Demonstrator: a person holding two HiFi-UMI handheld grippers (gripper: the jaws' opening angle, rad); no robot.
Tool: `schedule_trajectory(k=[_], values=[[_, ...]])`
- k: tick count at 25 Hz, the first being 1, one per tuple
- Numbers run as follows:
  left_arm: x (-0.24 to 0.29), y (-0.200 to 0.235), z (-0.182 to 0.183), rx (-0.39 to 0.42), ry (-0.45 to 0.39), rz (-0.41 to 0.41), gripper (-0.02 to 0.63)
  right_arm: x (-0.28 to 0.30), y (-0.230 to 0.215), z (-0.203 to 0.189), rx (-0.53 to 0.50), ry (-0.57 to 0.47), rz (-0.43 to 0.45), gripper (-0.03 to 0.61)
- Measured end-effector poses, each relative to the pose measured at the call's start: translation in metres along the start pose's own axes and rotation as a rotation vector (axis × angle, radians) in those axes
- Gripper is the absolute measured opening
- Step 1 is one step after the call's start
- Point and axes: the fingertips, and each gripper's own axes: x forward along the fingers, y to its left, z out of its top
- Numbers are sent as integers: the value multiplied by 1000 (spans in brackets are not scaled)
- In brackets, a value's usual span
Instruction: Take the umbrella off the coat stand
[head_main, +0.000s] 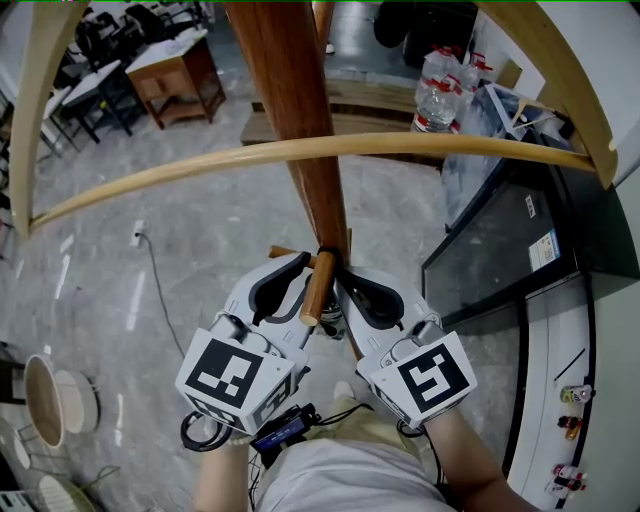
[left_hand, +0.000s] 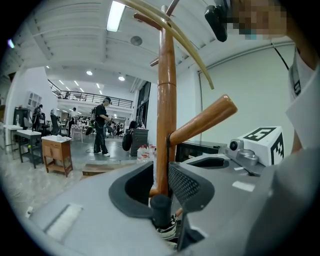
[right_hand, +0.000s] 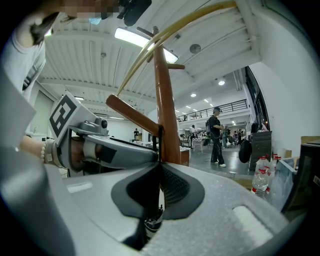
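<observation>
The coat stand's brown pole (head_main: 300, 120) rises in the middle, and a short wooden peg (head_main: 318, 285) sticks out toward me. A thin black strap (head_main: 328, 250) loops round the peg's root; the umbrella (head_main: 331, 318) hangs under it, mostly hidden. Its black handle (left_hand: 161, 210) and striped cloth (left_hand: 168, 232) show in the left gripper view. My left gripper (head_main: 312, 275) sits left of the peg, its jaws closed narrowly round the handle. My right gripper (head_main: 338, 272) is right of the peg, shut on the strap (right_hand: 160, 145).
Pale curved wooden arms (head_main: 300, 150) of the stand arc above my grippers. Water bottles (head_main: 440, 90) stand behind the pole, and a black cabinet (head_main: 500, 240) is at the right. A wooden table (head_main: 178, 78) is far left. A cable (head_main: 160, 290) lies on the floor.
</observation>
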Motion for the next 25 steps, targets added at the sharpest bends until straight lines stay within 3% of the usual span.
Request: schedule_trajectory(k=[8,14,25], values=[[6,-7,3,56,-3,-32,9,1,-2,-1,20,-3,6,5],[5,-7,2,86,1,-23,20,2,-2,-1,31,1,2,5],[1,-7,7,50,-27,-50,20,3,-2,4,67,-9,-11,5]])
